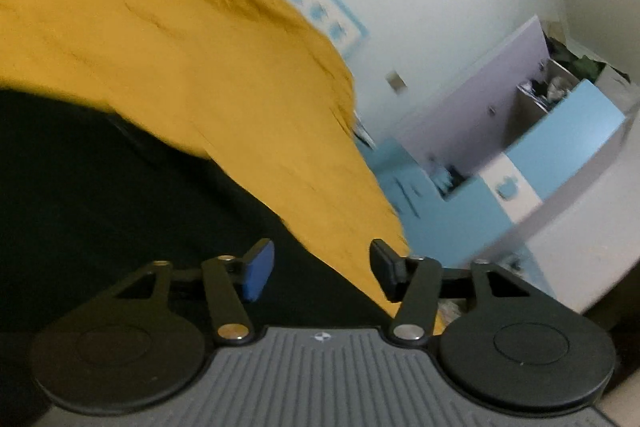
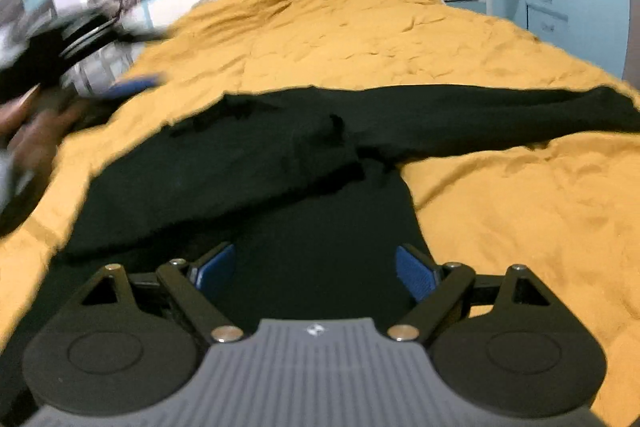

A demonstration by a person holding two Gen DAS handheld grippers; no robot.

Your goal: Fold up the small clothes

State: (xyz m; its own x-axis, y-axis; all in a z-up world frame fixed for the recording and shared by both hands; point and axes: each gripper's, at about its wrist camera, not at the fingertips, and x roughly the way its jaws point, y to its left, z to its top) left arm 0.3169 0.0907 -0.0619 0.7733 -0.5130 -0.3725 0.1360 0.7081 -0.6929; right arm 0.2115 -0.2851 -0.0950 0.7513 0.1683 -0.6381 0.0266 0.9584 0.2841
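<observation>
Both my left tool (image 1: 318, 269) and right tool (image 2: 314, 271) hang spread and empty above a black long-sleeved top (image 2: 280, 163) lying on the mustard bedspread (image 2: 360, 39), one sleeve already folded across; next, I judge, pinch the outstretched sleeve.

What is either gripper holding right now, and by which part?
Nothing. Left gripper and right gripper are both open, empty, above the black long-sleeved garment on the mustard-yellow bedspread.
</observation>
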